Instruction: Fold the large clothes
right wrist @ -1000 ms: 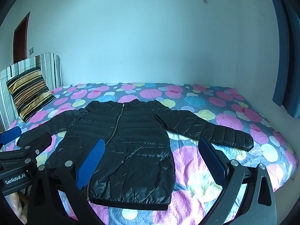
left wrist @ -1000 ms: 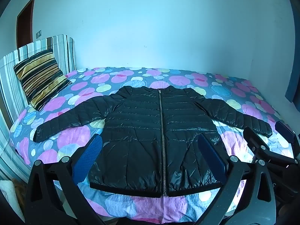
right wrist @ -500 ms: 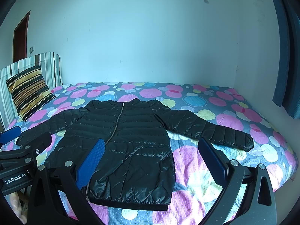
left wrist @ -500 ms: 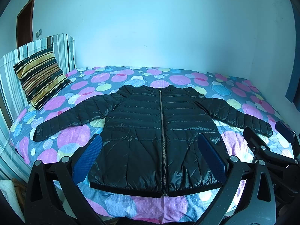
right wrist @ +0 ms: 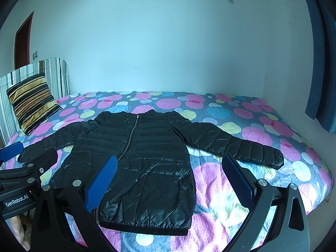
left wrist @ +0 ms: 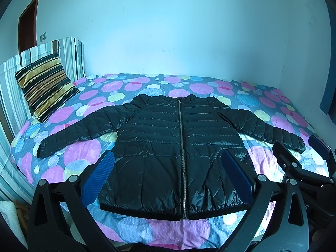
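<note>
Polka-dot bedspread [left wrist: 220, 88], pale wall [left wrist: 168, 31]

Jacket [left wrist: 159, 147] glossy quilted nylon, metal zip; bedsheet [left wrist: 189, 229] matt textured cloth.

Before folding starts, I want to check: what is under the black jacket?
The black jacket lies flat on the dotted bedspread, which shows all around it. Anything beneath it is covered.

In the right wrist view, white lettering reads "GenRobot.AI" on the black body of the left gripper [right wrist: 12, 153]. No other text is legible.
</note>
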